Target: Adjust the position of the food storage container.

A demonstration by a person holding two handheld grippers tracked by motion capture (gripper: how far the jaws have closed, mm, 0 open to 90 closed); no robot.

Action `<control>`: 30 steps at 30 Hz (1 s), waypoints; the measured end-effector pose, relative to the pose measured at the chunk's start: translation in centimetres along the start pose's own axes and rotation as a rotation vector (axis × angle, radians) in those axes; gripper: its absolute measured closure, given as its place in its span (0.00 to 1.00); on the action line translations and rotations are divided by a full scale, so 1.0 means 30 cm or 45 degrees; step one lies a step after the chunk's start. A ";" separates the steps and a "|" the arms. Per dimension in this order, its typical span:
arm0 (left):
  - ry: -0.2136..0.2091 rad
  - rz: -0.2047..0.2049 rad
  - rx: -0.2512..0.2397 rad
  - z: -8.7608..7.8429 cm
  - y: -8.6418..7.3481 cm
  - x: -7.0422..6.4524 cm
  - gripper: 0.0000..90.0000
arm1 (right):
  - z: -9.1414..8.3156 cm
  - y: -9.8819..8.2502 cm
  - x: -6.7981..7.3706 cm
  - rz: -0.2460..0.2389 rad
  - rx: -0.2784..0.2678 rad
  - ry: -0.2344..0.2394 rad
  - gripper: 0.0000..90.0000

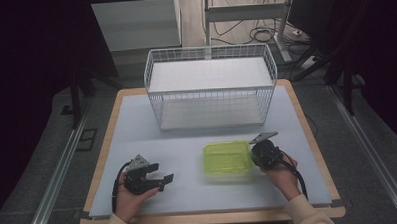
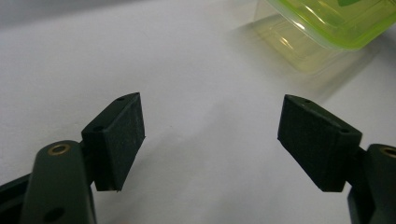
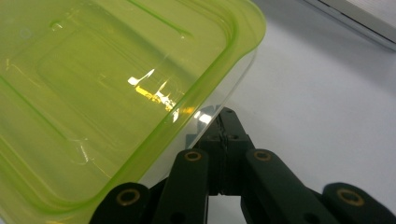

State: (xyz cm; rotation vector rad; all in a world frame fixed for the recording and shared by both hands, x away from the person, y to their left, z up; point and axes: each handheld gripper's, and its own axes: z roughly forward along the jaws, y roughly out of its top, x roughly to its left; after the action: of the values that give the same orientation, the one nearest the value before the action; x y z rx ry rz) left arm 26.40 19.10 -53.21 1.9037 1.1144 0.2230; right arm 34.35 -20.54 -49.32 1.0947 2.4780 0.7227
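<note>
A clear plastic container with a yellow-green lid (image 1: 227,158) lies on the table, right of the middle. My right gripper (image 1: 254,155) is at its right side, jaws shut with the pads pressed together and nothing between them. In the right gripper view the tips of the right gripper (image 3: 225,116) sit against the clear wall just under the lid's (image 3: 93,93) corner. My left gripper (image 1: 163,173) rests low at the left front, open and pointing toward the container. Only table shows between the left gripper's jaws (image 2: 210,135), with the container (image 2: 327,23) farther off.
A white wire basket (image 1: 211,90) stands at the back middle of the grey table (image 1: 137,139). The table has a wooden rim. Dark floor, rails and cables lie around it.
</note>
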 end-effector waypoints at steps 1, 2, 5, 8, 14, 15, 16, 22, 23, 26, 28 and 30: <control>0.000 0.000 0.001 0.000 0.000 0.000 0.25 | 0.009 0.010 0.011 -0.010 0.004 0.000 1.00; -0.001 0.001 0.002 0.001 0.000 0.000 0.25 | 0.009 0.010 0.011 -0.010 0.004 0.000 1.00; -0.001 0.002 0.002 0.001 0.000 -0.001 0.25 | 0.021 0.024 0.028 -0.028 0.005 0.005 1.00; 0.001 0.001 -0.001 0.000 0.000 0.000 0.25 | 0.035 0.039 0.043 -0.041 0.005 0.011 1.00; 0.000 -0.001 -0.002 -0.001 -0.001 0.002 0.25 | 0.061 0.067 0.078 -0.064 0.006 0.026 1.00; 0.000 -0.001 -0.001 -0.001 -0.001 0.002 0.25 | 0.064 0.072 0.083 -0.068 0.005 0.029 1.00; 0.000 0.000 -0.001 -0.001 -0.001 0.002 0.25 | 0.067 0.075 0.087 -0.071 0.003 0.030 1.00; -0.001 0.007 0.005 0.001 -0.001 0.004 0.25 | 0.082 0.090 0.105 -0.083 -0.001 0.047 1.00; 0.000 0.003 0.006 0.001 -0.001 0.004 0.25 | 0.084 0.091 0.108 -0.086 -0.002 0.048 1.00; 0.002 0.006 0.003 0.001 -0.001 0.005 0.25 | 0.085 0.092 0.109 -0.092 0.000 0.051 1.00; 0.000 -0.005 -0.003 0.000 -0.001 0.005 0.26 | 0.084 0.088 0.102 -0.086 0.000 0.052 1.00; -0.003 -0.011 -0.010 -0.002 -0.001 0.006 0.26 | 0.076 0.082 0.089 -0.077 -0.005 0.050 1.00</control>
State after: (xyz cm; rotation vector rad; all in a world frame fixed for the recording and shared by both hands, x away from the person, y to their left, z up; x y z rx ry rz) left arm 26.46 19.29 -53.23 1.8917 1.1185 0.2202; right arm 35.18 -16.40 -50.02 1.0085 2.5295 0.7375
